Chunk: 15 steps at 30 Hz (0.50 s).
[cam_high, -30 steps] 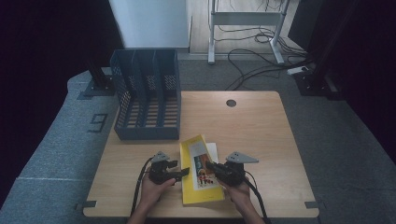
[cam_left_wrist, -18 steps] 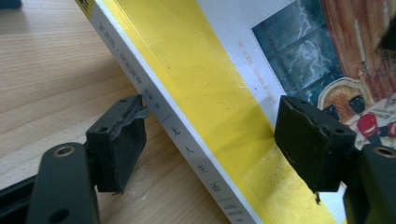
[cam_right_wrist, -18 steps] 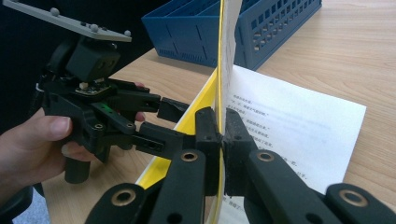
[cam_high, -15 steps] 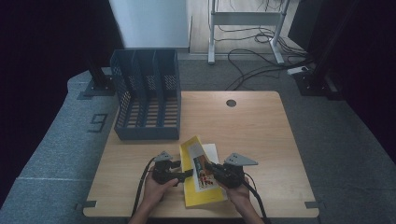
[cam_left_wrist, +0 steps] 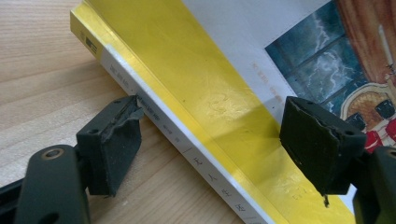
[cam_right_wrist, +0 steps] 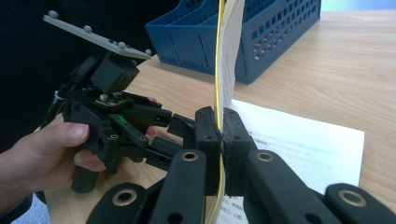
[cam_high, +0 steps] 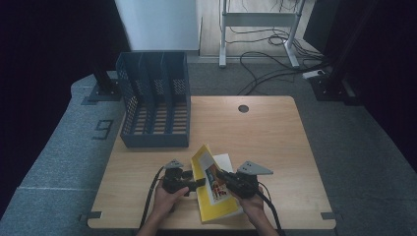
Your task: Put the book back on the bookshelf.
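A yellow paperback book point(cam_high: 212, 189) with a picture on its cover is tilted up off the wooden table point(cam_high: 265, 132) near the front edge. My right gripper point(cam_high: 223, 177) is shut on the book's point(cam_right_wrist: 229, 51) edge, jaws clamped on both faces point(cam_right_wrist: 218, 122). My left gripper point(cam_high: 195, 183) is open at the book's left side. In the left gripper view its jaws point(cam_left_wrist: 210, 135) straddle the spine point(cam_left_wrist: 187, 140) without pinching it. A hand holds the left gripper point(cam_right_wrist: 175, 123) in the right gripper view.
A dark blue slotted file rack point(cam_high: 155, 101) stands at the table's back left. A white printed sheet point(cam_high: 224, 161) lies on the table under and behind the book. A round cable hole point(cam_high: 243, 108) sits near the back edge. Bare wood extends to the right.
The book has tipped up from lying nearly flat, its far corner rising toward the rack. Both grippers stay close at its sides.
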Motion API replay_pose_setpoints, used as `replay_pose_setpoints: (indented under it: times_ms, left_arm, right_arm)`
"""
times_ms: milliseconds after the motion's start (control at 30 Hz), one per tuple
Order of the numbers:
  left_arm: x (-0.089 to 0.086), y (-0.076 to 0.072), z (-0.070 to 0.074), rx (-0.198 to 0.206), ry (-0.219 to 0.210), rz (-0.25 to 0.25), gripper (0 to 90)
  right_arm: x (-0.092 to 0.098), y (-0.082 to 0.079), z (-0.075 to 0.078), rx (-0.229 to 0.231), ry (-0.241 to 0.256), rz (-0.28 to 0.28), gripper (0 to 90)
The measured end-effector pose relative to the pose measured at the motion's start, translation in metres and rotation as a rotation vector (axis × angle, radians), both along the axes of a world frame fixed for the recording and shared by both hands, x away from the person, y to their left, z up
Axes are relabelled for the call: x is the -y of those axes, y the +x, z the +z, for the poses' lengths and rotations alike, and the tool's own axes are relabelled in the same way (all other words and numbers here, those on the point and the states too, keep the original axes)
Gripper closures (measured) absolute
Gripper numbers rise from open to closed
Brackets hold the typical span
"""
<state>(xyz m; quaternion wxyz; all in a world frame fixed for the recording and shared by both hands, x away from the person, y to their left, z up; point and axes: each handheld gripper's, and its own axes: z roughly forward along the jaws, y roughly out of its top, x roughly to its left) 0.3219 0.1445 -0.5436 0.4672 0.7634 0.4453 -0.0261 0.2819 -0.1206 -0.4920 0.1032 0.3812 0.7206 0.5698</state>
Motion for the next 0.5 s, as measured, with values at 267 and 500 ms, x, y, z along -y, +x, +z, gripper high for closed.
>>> replay_pose_setpoints:
  times_ms: [267,500]
  left_arm:
    - [-0.0011,-0.0003,0.0008,-0.015,-0.028,-0.005,19.5]
    - [0.0004,-0.0018,0.0021,-0.036,-0.074,-0.031,19.9]
  right_arm:
    - [-0.0018,-0.0055,0.0054,0.052,-0.011,0.008,87.1]
    - [0.0005,-0.0073,0.0091,0.077,0.012,0.010,87.2]
